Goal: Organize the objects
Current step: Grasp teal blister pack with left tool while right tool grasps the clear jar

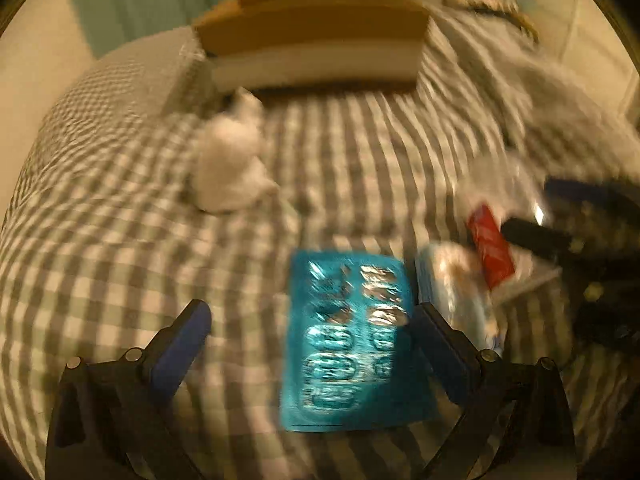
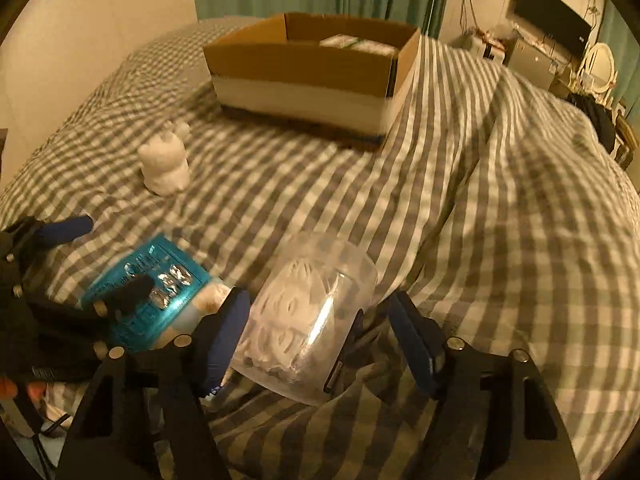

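Bed [image 2: 500,200], checked cover — teal blister pack [image 1: 344,344] between parted left gripper [image 1: 316,320] fingers; clear plastic jar [image 2: 316,312] between parted right gripper [image 2: 320,320] fingers; cardboard box [image 2: 304,64] near far edge.

We see a teal blister pack [image 1: 347,344] lying flat on the checked bedding, foil pockets up, touching a small tissue packet [image 1: 456,280] on its right side. Clear plastic container [image 2: 310,316] with white pieces inside lies on its side just beside them, and a small white figurine [image 2: 166,158] stands upright further back. Open cardboard box [image 2: 308,72] sits at the far end with a white packet inside.
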